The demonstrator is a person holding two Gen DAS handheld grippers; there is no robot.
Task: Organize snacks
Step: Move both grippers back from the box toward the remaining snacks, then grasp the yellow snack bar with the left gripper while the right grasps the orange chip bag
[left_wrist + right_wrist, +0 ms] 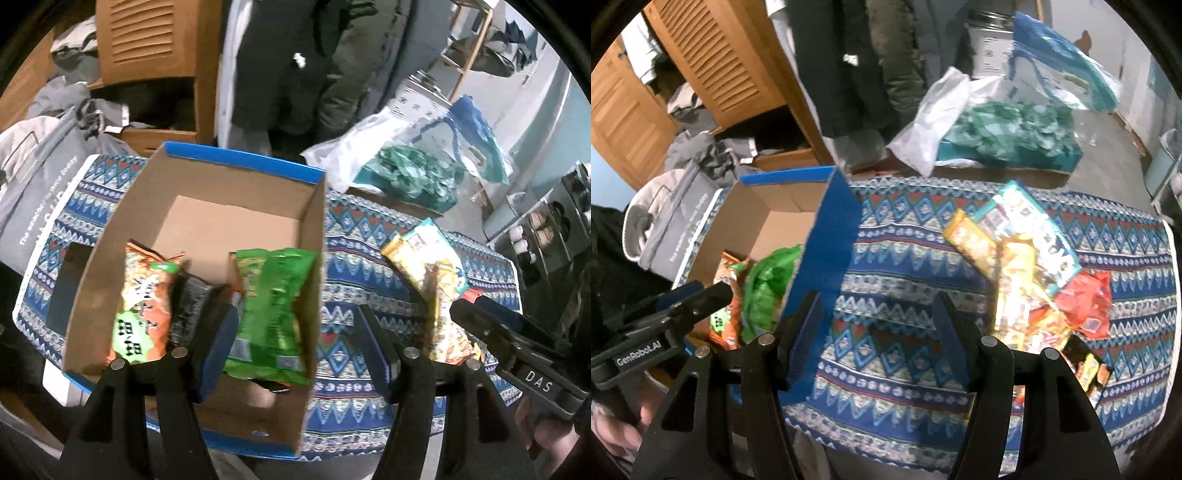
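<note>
A cardboard box (207, 177) with blue outer walls sits on the patterned cloth (351, 266). Inside it lie an orange packet (144, 295), a dark packet (188, 306) and a green packet (273, 306). My left gripper (299, 350) hangs open above the box's right wall, its fingers holding nothing. To the right, a pile of yellow and teal snack packets (1015, 258) and a red packet (1086, 302) lie on the cloth. My right gripper (881, 339) is open and empty over bare cloth, between the box (827, 229) and the pile. Each gripper's side shows in the other wrist view.
White and teal plastic bags (997, 129) holding green material sit behind the table. A grey bag (40, 192) leans at the left, in front of a wooden louvred cabinet (147, 40). A person in dark clothes (288, 66) stands behind the box.
</note>
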